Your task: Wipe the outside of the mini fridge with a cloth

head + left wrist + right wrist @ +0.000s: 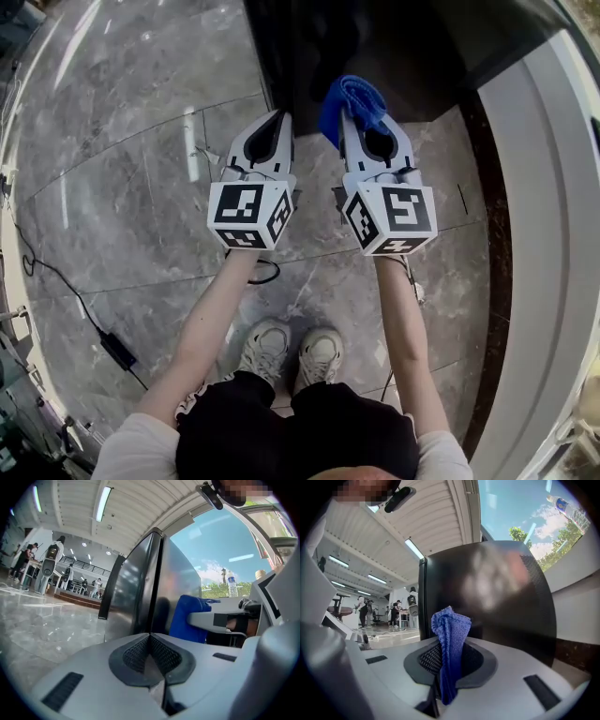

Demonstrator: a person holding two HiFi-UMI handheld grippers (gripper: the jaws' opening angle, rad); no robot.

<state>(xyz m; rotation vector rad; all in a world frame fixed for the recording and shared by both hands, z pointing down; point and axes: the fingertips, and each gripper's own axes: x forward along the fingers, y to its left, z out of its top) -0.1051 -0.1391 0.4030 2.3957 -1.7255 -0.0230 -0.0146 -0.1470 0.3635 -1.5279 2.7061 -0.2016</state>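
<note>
Blue microfibre cloth [354, 101], bunched into a narrow fold, is pinched between the jaws of the right tool [364, 127]. The right gripper view shows the fold rising past the jaw tips, with a tail hanging down between the ribbed pads. In the head view the cloth sits just past 12 o'clock, at the lower edge of the glossy black mini fridge [375, 37] that fills the top of the frame. Whether the cloth touches the fridge cannot be told.

The left tool [277, 127] is level with the right one, just beside it at its 9 o'clock. Its jaws are clenched together with nothing between them. The left gripper view shows a vertical seam running down the fridge near its corner. Nothing of the fridge's inside is visible.

Both tools are held out over a grey marble floor [122, 169]. A pair of white sneakers [292, 352] stands at 6 o'clock. A thin black cable [56, 272] trails across the floor at 8 o'clock.
</note>
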